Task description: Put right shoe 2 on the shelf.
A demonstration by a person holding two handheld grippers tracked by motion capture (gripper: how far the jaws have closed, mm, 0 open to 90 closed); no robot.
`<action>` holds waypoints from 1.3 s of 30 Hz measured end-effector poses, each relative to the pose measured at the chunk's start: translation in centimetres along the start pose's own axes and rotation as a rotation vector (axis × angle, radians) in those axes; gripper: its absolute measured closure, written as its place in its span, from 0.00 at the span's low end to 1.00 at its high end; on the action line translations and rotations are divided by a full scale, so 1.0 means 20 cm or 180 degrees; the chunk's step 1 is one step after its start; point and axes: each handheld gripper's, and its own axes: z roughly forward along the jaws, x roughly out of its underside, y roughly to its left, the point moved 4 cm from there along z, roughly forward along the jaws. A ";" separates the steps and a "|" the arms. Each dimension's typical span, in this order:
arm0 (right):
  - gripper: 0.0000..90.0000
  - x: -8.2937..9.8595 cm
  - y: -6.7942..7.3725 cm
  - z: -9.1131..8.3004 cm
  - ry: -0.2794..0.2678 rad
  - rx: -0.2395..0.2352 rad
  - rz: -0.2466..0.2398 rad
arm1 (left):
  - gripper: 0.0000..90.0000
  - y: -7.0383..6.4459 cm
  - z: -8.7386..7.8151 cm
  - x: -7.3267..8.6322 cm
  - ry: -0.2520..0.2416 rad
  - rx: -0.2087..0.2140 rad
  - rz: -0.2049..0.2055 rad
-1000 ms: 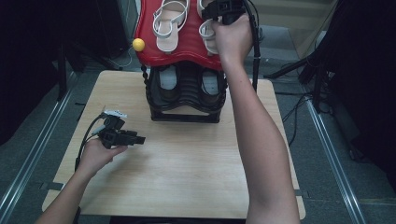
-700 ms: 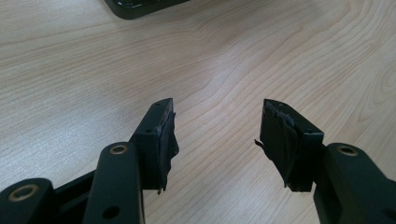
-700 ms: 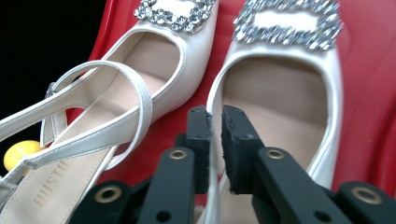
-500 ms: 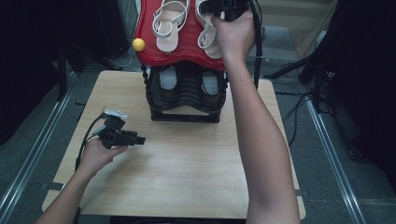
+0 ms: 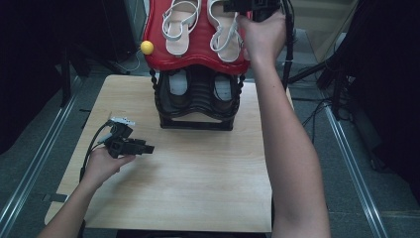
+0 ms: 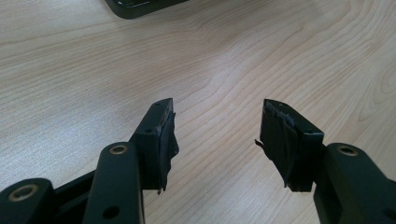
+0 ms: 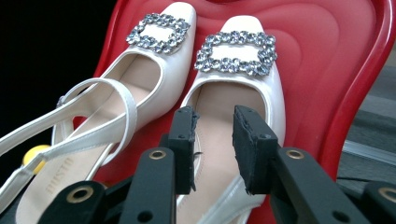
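Note:
A pair of white slingback shoes with rhinestone buckles lies on the red top shelf (image 5: pixel 198 57) of a shoe rack. Seen from above, the left shoe (image 5: pixel 179 29) and right shoe (image 5: pixel 224 29) lie side by side. My right gripper (image 5: pixel 242 6) is held over the far end of the right shoe. In the right gripper view its jaws (image 7: pixel 215 116) stand apart just above that shoe's insole (image 7: pixel 229 98), with nothing between them; the other shoe (image 7: pixel 154 79) is to its left. My left gripper (image 5: pixel 147 148) rests low over the wooden table (image 5: pixel 198 188), open and empty (image 6: pixel 215 121).
The rack's black lower tier (image 5: pixel 195 106) holds another pair of shoes (image 5: pixel 179 84) and stands at the table's far middle. A yellow ball (image 5: pixel 146 47) sticks out at the red shelf's left edge. Metal rails and cables run along the floor on both sides.
My right hand has carried its gripper farther back along the right shoe, toward the buckle end. The left gripper has stayed where it was.

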 end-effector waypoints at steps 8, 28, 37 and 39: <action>0.74 0.06 -0.09 -0.05 -0.0013 0.0079 -0.0048 | 0.50 0.00 0.00 0.00 0.0012 -0.0007 0.0003; 0.72 0.27 -0.35 -0.13 -0.0047 0.0229 0.0133 | 0.51 0.00 0.00 0.00 0.0007 -0.0015 0.0008; 0.64 0.37 -0.42 -0.13 0.0022 0.0260 0.0150 | 0.51 -0.01 0.01 0.00 0.0014 -0.0013 0.0015; 0.62 0.39 -0.44 -0.13 0.0038 0.0273 0.0155 | 0.51 -0.01 0.01 0.00 0.0017 -0.0015 0.0015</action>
